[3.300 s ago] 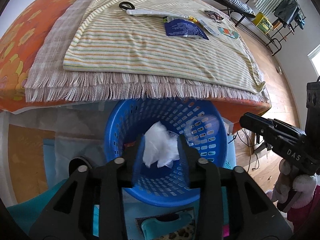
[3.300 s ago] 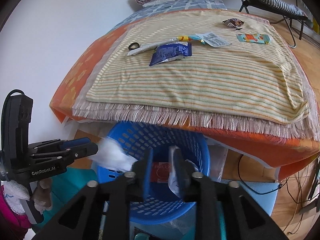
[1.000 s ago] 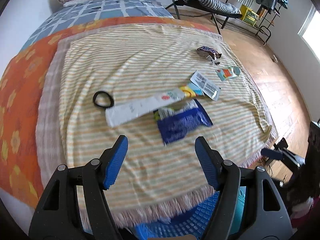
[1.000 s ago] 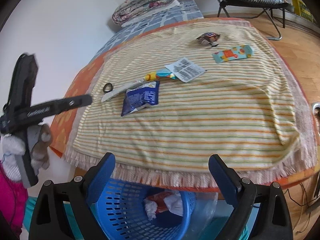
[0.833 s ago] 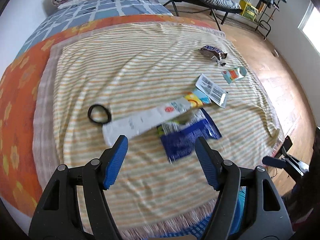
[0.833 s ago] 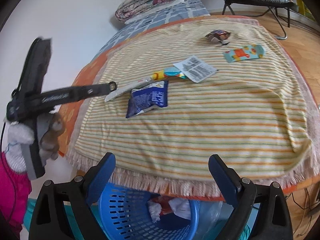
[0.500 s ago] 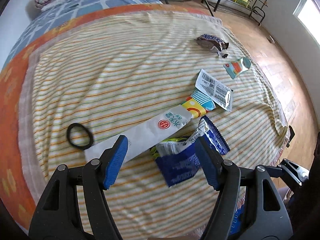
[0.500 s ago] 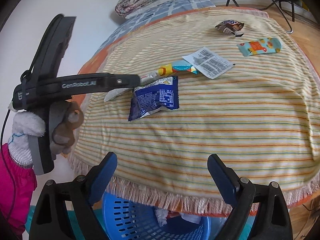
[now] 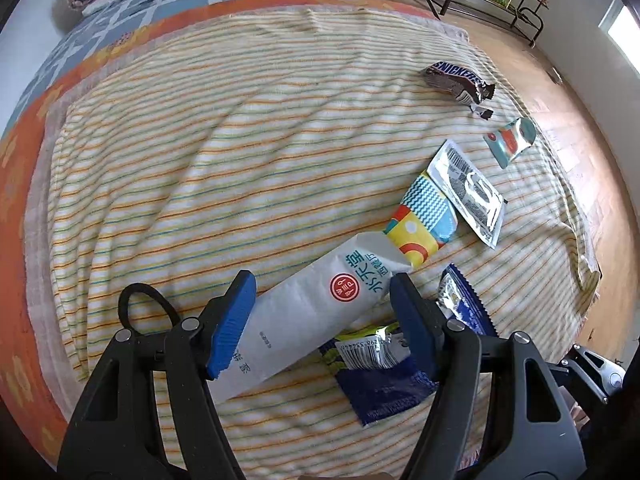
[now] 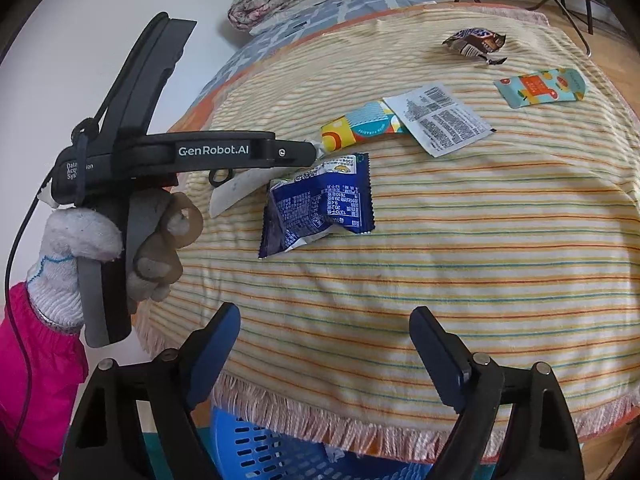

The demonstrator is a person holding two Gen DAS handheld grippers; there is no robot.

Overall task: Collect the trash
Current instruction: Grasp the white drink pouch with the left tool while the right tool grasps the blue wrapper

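Cream blanket (image 9: 240, 152) striped orange-green; white packet (image 9: 312, 312), red seal; navy wrapper (image 10: 320, 208) at 4 o'clock of it.

On the bed (image 9: 120, 64) in front of you, the long paper sleeve (image 9: 316, 316) lies slantwise near the near edge, between your left gripper (image 9: 320, 320) jaws, with the hair tie (image 9: 138, 304) at its left end and the snack bag (image 10: 320, 208) just to its right. Farther toward the right edge lie the patterned wrapper (image 9: 420, 224), the printed sachet (image 9: 468, 196) and the small packet (image 9: 510, 142), with the candy wrapper (image 9: 456, 80) behind them. The basket (image 10: 272, 452) sits on the floor below the bed's near edge, under your right gripper (image 10: 324, 352).
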